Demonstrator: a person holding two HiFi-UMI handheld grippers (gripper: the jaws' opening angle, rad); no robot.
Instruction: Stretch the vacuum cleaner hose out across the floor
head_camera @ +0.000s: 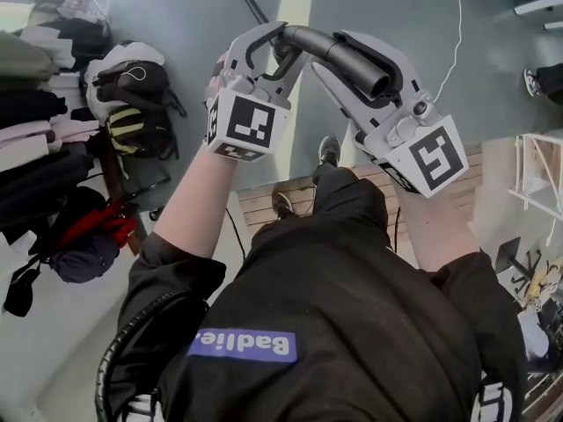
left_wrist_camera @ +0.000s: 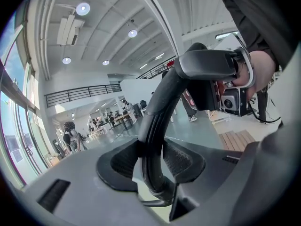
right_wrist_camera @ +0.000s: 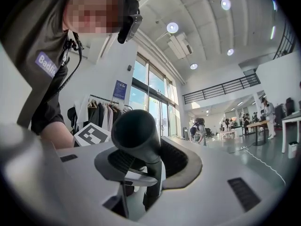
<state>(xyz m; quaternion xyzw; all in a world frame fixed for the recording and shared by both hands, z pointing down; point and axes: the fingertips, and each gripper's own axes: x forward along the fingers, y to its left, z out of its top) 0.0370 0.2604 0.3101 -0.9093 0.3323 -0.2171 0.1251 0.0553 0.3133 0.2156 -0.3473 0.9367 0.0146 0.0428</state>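
A black backpack (head_camera: 134,84) sits just beside hanging clothes (head_camera: 31,148). A white cable (head_camera: 456,33) runs well apart from them.

The head camera sits high above the hose tube (head_camera: 347,55) and looks steeply down past it to the floor (head_camera: 413,25). The camera on the left tool (head_camera: 280,49) lies close under the tube, facing up along it toward the ceiling (left_wrist_camera: 108,13). The camera on the right tool (head_camera: 341,58) sits just behind the tube's open end, tilted upward. All three views share the tube, and each tool view catches the other tool beside it.
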